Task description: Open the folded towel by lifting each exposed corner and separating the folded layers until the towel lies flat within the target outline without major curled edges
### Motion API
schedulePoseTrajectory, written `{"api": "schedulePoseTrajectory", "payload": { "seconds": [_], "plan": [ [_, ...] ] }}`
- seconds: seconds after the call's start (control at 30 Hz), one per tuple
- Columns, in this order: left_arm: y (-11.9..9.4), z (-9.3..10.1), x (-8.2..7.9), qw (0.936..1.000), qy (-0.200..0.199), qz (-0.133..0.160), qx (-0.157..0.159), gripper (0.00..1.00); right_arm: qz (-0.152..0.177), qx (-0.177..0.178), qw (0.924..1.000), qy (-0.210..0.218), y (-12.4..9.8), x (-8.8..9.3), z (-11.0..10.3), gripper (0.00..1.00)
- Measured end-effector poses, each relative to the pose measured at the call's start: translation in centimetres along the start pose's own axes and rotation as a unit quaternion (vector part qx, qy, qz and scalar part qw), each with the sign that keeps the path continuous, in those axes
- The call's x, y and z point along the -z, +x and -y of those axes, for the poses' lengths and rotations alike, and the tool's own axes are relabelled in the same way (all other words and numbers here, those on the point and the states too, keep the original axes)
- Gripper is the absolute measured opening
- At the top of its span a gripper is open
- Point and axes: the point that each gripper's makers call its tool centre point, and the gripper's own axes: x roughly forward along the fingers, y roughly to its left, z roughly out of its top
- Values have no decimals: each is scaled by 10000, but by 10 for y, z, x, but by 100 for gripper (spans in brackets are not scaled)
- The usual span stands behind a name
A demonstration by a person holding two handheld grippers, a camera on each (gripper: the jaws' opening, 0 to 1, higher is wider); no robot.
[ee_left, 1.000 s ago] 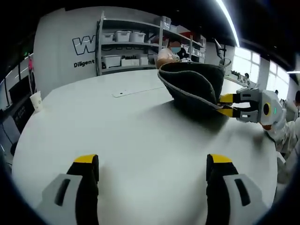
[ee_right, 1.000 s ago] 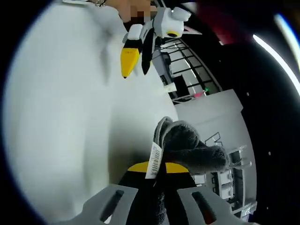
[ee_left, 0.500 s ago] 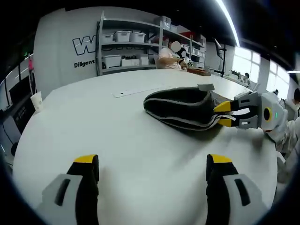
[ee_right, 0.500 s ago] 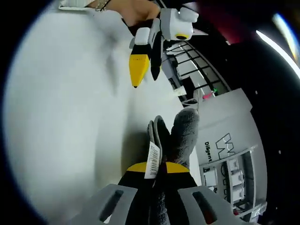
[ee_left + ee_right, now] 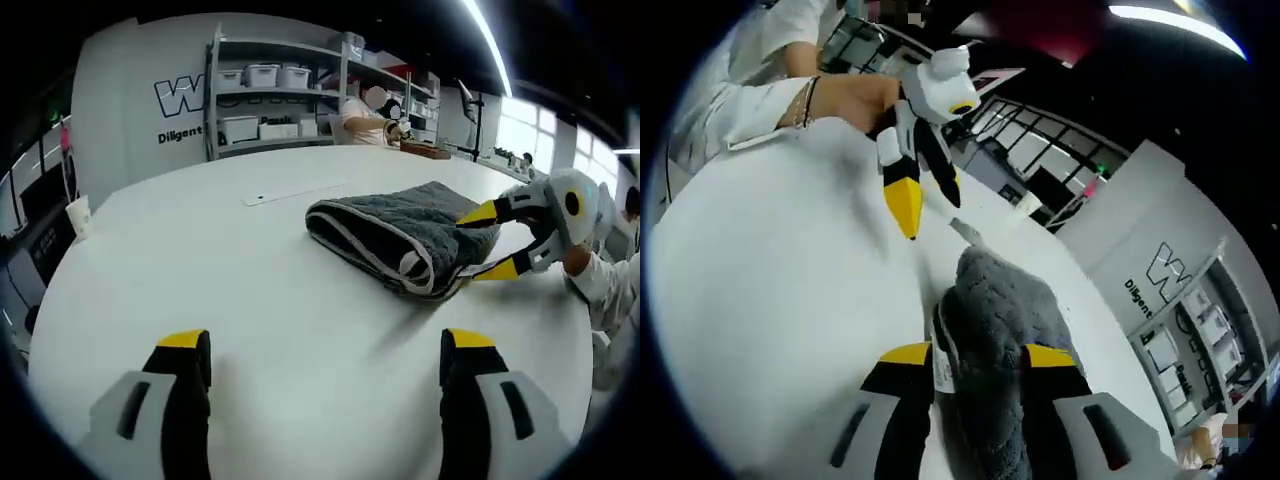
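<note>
The folded grey towel (image 5: 400,235) is lying on the white bench (image 5: 250,300). The right gripper (image 5: 978,357) is straddling its edge, jaws parted, ready to pinch a corner next. The left gripper (image 5: 325,350) is hovering, jaws spread and empty.

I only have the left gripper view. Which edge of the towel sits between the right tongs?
Observer: The edge with a white barcode label. In the right gripper view the label lies against one jaw of the right tongs, and the jaws stand apart on either side of the towel.
Operator: Are my left tongs touching the towel anywhere?
Observer: No. The left tongs hang beyond the towel's far end, with bare table under their yellow tip.
</note>
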Motion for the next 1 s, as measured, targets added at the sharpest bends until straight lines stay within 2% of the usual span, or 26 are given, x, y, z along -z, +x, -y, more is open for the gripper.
{"api": "schedulePoseTrajectory", "payload": {
  "seconds": [0.07,0.17,0.2,0.27,0.33,0.43,0.5,0.57,0.67,0.87,0.93,1.0],
  "plan": [
    [1,0,1,10000,-15,-10,3,93,-170,3,9999,34,-1,9,1,41],
    [2,-1,4,10000,-17,-80,-6,93,-432,46,9989,172,-3,24,4,61],
    [2,-2,4,10000,-13,-88,-9,93,-508,87,9980,365,-6,29,5,65],
    [2,-1,3,10000,-3,-79,1,93,-362,82,9979,536,-8,26,14,69],
    [2,0,2,10000,-15,-59,38,93,-260,129,9956,895,-13,27,21,74],
    [3,1,1,10000,-3,-43,53,93,-10,169,9879,1541,-23,26,35,84],
    [3,2,1,10000,-1,-32,63,94,30,146,9825,1859,-29,29,39,90],
    [3,3,0,10000,12,-12,90,94,-27,137,9771,2121,-37,38,44,94],
    [3,6,-3,9999,24,72,133,94,-109,196,9738,2261,-46,51,53,99],
    [5,11,-5,9997,109,115,185,95,-173,339,9638,2639,-67,77,65,99],
    [7,12,-4,9997,132,85,188,96,-382,436,9695,2380,-76,89,70,99],
    [9,14,-1,9996,199,11,197,97,-336,467,9691,2397,-80,93,72,99]
  ]
}}
